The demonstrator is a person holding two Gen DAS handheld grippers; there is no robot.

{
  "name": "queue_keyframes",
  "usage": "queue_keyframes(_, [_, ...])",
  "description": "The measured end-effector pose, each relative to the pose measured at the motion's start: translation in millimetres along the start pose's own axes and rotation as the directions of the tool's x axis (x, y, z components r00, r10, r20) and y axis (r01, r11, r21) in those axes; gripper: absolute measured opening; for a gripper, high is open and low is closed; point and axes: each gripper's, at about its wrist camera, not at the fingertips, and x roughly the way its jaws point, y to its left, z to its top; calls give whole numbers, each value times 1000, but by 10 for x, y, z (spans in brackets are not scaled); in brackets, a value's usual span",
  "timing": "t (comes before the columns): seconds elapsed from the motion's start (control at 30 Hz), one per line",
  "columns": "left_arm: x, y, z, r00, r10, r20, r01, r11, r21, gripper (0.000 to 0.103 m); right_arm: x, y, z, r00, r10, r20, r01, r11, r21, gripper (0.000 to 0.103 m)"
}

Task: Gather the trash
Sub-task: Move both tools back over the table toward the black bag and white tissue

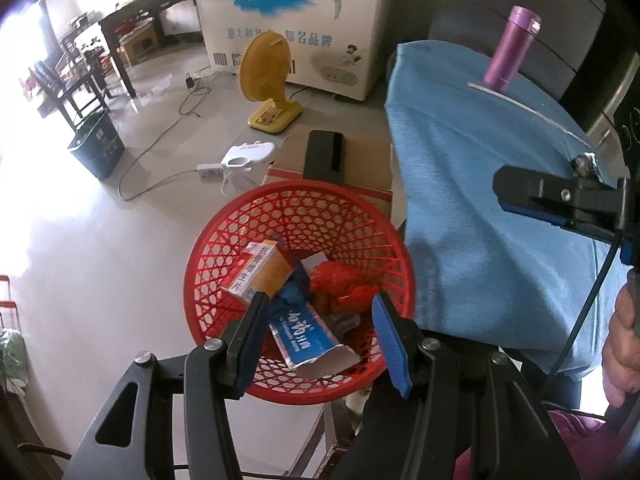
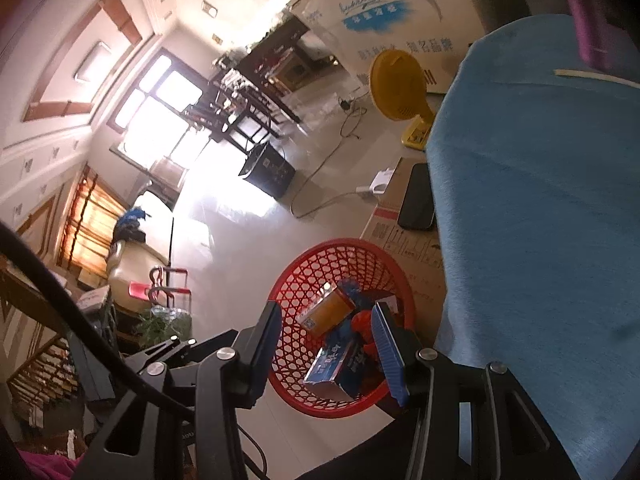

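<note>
A red plastic basket (image 1: 224, 248) stands on the floor beside a table with a blue cloth (image 1: 480, 184). In it lie an orange and white box (image 1: 260, 276), a blue and white carton (image 1: 308, 340) and red crumpled wrapping (image 1: 344, 284). My left gripper (image 1: 320, 316) is open and empty above the basket. My right gripper (image 2: 328, 334) is open and empty, also above the basket (image 2: 304, 276). In the left wrist view the right gripper (image 1: 560, 204) shows side-on over the cloth's right edge. A white strip (image 1: 520, 106) lies on the cloth near a purple flask (image 1: 512, 48).
A cardboard box (image 1: 360, 160) with a black phone (image 1: 324, 156) on it sits behind the basket. A yellow fan (image 1: 268, 80), a white power strip with cable (image 1: 212, 170), a dark bin (image 1: 96, 144) and a white freezer (image 1: 292, 20) stand on the tiled floor.
</note>
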Motion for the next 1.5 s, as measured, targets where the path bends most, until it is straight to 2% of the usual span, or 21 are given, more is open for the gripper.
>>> queue_keyframes(0.4, [-141,-576,57,1000,-10,18,8,992,123,54,-715,-473,-62,987,-4,160,-14,994,112,51])
queue_keyframes(0.57, [-273,-863,133,999,-11,50,2,983,182,54,-1079,-761,-138,970,-21,243,-24,983,180,51])
queue_keyframes(0.7, [-388,-1116,227,996,-24,82,5,973,232,54,-1427,-993,-236,947,-56,317,-19,973,230,51])
queue_keyframes(0.87, [-563,-1564,365,988,-73,138,24,945,326,54,-1964,-1401,-466,899,-137,417,-10,943,332,51])
queue_keyframes(1.07, [-699,-2226,484,971,-159,181,56,882,469,55,-2603,-1921,-843,823,-261,505,-15,878,478,53])
queue_keyframes(1.13, [-724,-2430,495,964,-186,190,65,859,509,64,-2790,-2084,-964,798,-300,523,-20,853,521,53])
queue_keyframes(1.2, [-721,-2630,513,958,-208,198,69,835,546,64,-2958,-2239,-1095,776,-332,536,-29,830,557,54])
queue_keyframes(1.3, [-653,-2967,558,952,-256,167,112,800,589,64,-3155,-2438,-1249,750,-376,545,-32,801,598,55])
queue_keyframes(1.4, [-538,-3215,610,952,-280,122,154,786,598,64,-3283,-2574,-1421,729,-408,550,-44,773,633,55])
queue_keyframes(1.5, [-386,-3435,673,953,-292,76,191,780,596,64,-3344,-2695,-1526,721,-426,547,-51,754,655,55])
